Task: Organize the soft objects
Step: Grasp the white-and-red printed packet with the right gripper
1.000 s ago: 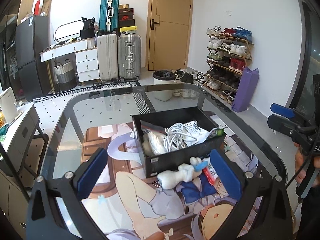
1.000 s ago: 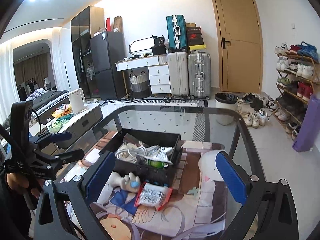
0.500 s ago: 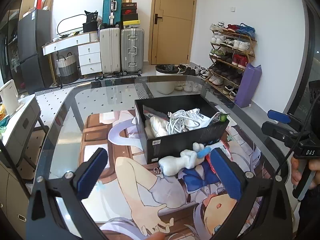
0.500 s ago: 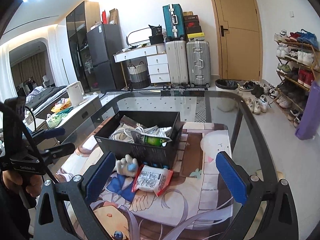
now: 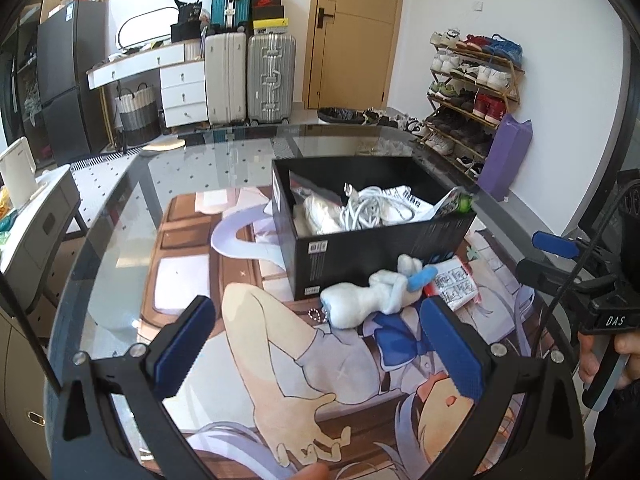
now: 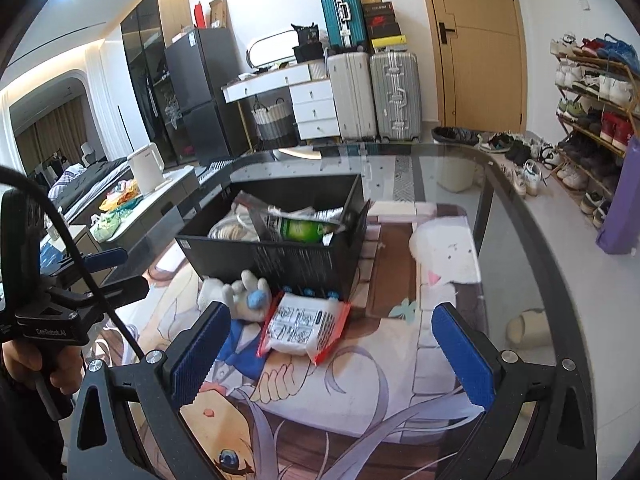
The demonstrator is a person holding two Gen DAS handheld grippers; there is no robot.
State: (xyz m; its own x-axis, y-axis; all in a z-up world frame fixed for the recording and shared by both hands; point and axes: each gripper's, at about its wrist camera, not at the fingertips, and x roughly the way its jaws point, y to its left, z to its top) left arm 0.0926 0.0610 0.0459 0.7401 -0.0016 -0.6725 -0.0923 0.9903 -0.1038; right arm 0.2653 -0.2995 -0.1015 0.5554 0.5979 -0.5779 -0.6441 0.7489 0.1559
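A glass table [image 5: 120, 208] fills the middle of the room, and most of its top is covered by a printed cartoon mat [image 5: 280, 344]. On the mat stands an open black box [image 5: 372, 248], already holding a coil of white cable [image 5: 368, 208], some pale bundles and printed packets. Seen from the left gripper's camera, the cable and a white bundle lie in the nearer part of the box; from the right gripper's camera a green-labelled packet [image 6: 300, 229] leans against the box's right end, which the left view shows only as a small green tip at the corner.

Just in front of the box, touching or almost touching its near wall, lies a white plush toy [image 5: 368, 296] with a light blue tip. The left view shows it stretched out full length on its side; the right view shows only its rounded end with the blue spot. Right beside it lies a flat white pouch with red edges [image 6: 304, 326], plain in the right view, half hidden behind the toy in the left.

The left gripper [image 5: 316, 344] hangs above the mat near the toy, its blue pads spread wide and holding nothing. The right gripper [image 6: 332, 348] hangs over the pouch, likewise wide apart and empty. Each camera catches the other gripper at the frame's edge, gripped by a hand [image 6: 36, 364].
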